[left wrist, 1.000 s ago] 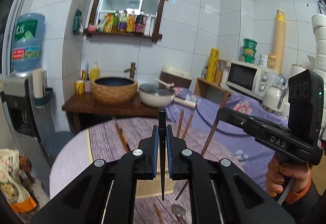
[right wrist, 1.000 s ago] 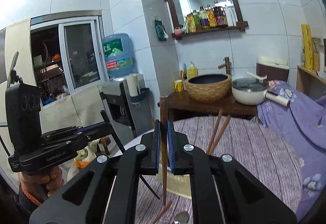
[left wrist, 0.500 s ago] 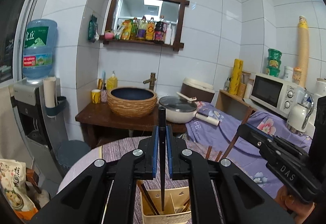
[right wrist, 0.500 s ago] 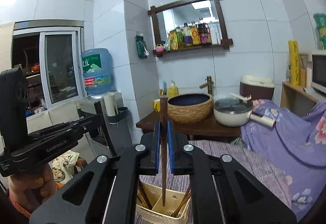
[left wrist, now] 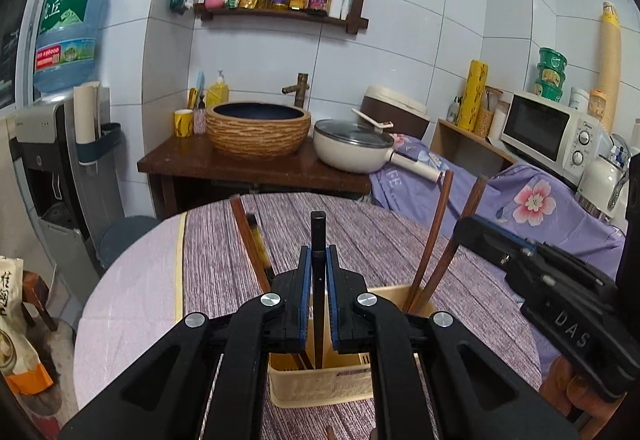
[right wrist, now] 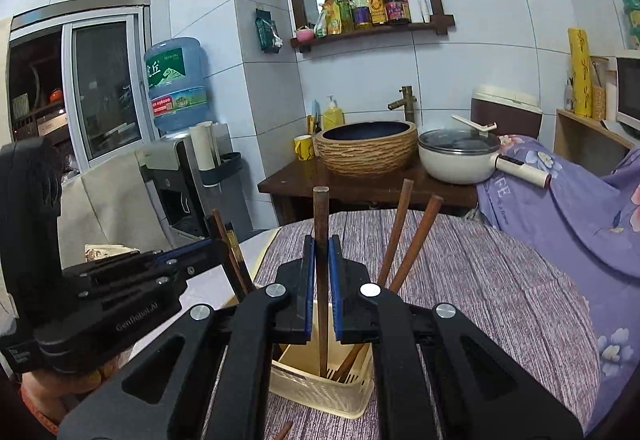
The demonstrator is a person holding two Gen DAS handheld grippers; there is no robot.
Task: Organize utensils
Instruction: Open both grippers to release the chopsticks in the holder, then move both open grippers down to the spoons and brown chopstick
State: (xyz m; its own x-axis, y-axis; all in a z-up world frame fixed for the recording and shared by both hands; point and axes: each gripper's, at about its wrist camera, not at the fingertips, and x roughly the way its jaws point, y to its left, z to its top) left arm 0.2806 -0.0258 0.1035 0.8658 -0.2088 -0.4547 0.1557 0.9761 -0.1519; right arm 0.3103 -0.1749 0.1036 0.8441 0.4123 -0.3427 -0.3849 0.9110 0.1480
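Chopsticks stand upright, one pinched in each claw, tips inside the holder [left wrist: 320, 380] on the desk [left wrist: 224, 260]: black [left wrist: 319, 280] in left claw [left wrist: 319, 300], brown [right wrist: 321, 280] in right claw [right wrist: 321, 304]. Released tilted, either may foul the leaning sticks [right wrist: 400, 240] or tip the light holder

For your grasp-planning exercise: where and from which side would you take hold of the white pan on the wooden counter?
Grip the white pan by its straight handle, which juts out sideways to the right, over the purple cloth. Come from above, tongs across the handle's width.
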